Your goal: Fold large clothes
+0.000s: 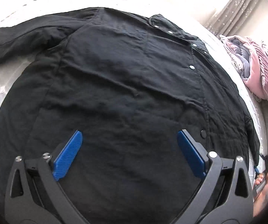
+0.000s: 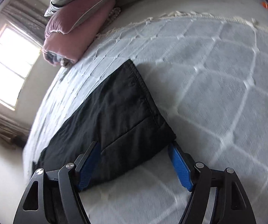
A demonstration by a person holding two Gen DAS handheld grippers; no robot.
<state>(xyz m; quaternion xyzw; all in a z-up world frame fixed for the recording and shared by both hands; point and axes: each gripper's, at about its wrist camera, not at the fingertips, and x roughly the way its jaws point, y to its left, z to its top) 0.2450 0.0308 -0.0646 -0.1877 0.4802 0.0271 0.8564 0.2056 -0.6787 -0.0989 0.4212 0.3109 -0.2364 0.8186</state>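
Note:
A large black jacket (image 1: 126,78) with silver snap buttons lies spread flat on the bed, one sleeve (image 1: 16,41) stretched out to the upper left. My left gripper (image 1: 130,141) is open and hovers over the jacket's lower body, holding nothing. In the right wrist view a black part of the jacket (image 2: 119,115) with a stitched hem lies flat on the light bedspread (image 2: 217,93). My right gripper (image 2: 134,149) is open just above it, its blue pads (image 2: 182,168) either side of the cloth's near end.
Pink and grey folded bedding and pillows (image 1: 255,69) are piled at the bed's edge; they also show in the right wrist view (image 2: 78,28). A bright window (image 2: 9,65) and curtains (image 1: 242,5) stand beyond. The bedspread has a fringe (image 2: 189,15) at its far edge.

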